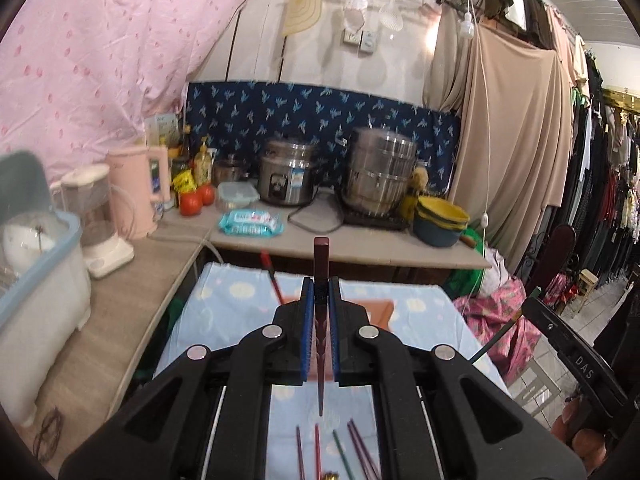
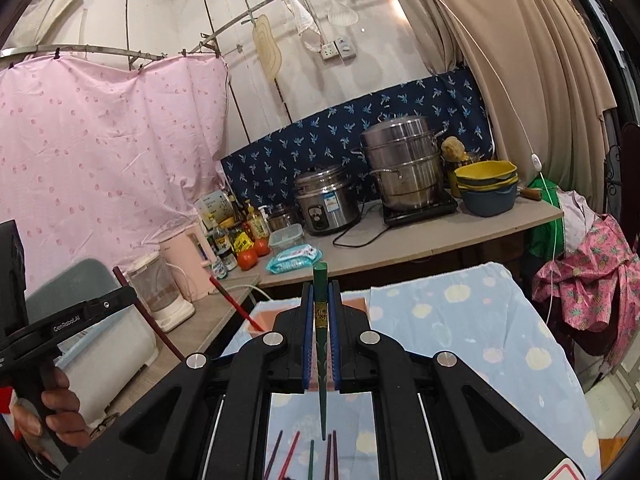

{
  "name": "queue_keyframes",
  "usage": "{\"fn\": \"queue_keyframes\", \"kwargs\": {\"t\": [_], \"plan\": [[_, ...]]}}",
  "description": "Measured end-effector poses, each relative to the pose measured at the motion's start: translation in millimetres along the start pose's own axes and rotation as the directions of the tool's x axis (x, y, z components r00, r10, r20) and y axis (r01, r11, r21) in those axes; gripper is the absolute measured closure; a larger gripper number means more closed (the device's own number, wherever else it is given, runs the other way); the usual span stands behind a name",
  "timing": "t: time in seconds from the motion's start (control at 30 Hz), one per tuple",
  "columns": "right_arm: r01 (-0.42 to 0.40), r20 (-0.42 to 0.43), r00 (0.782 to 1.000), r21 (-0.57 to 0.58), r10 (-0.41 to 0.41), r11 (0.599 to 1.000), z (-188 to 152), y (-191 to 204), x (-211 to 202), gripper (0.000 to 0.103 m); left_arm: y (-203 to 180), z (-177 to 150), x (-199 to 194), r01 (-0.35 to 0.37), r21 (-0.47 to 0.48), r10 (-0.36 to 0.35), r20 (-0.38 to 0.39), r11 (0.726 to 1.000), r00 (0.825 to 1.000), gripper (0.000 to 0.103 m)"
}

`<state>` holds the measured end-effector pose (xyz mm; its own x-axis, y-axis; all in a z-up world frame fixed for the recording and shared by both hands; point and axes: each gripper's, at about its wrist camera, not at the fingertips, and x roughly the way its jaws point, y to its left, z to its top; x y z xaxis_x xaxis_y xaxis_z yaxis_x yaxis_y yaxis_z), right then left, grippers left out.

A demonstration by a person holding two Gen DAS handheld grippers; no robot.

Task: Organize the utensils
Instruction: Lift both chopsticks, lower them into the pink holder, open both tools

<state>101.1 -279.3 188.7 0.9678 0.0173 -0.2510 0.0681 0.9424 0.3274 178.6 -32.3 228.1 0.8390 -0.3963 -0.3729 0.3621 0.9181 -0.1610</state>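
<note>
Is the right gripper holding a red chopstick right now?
No, the right gripper is shut on a green chopstick, clamped between its blue-padded fingers.

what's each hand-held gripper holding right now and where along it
The left hand-held gripper clamps a dark red chopstick near its thick end. The right hand-held gripper clamps a green chopstick near its thick end too.

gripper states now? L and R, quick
Left gripper: closed on a dark red chopstick.
Right gripper: closed on a green chopstick.
</note>
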Motion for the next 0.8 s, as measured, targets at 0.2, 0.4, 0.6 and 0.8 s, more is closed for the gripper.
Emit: {"fn": "queue_keyframes", "kwargs": {"t": [0.2, 0.4, 0.6, 0.8], "plan": [[-0.015, 0.071, 0.997, 0.010, 0.015, 1.000, 33, 5, 32, 0.096, -2, 41, 21, 0.012, -0.014, -0.010, 0.110, 1.000, 0.994, 0.096], [-0.025, 0.110, 0.994, 0.046, 0.020, 0.999, 56, 1, 65, 0.096, 2, 66, 49, 0.007, -0.045, 0.000, 0.143, 0.999, 0.990, 0.096], [-0.038, 0.122, 0.992, 0.091, 0.026, 0.995, 65, -3, 98, 0.096, 1, 68, 83, 0.006, -0.058, 0.001, 0.121, 0.998, 0.993, 0.096], [-0.024, 0.056, 0.998, 0.085, 0.019, 0.996, 46, -5, 135, 0.096, 2, 48, 116, 0.002, -0.050, 0.001, 0.058, 0.999, 0.998, 0.096]]}}
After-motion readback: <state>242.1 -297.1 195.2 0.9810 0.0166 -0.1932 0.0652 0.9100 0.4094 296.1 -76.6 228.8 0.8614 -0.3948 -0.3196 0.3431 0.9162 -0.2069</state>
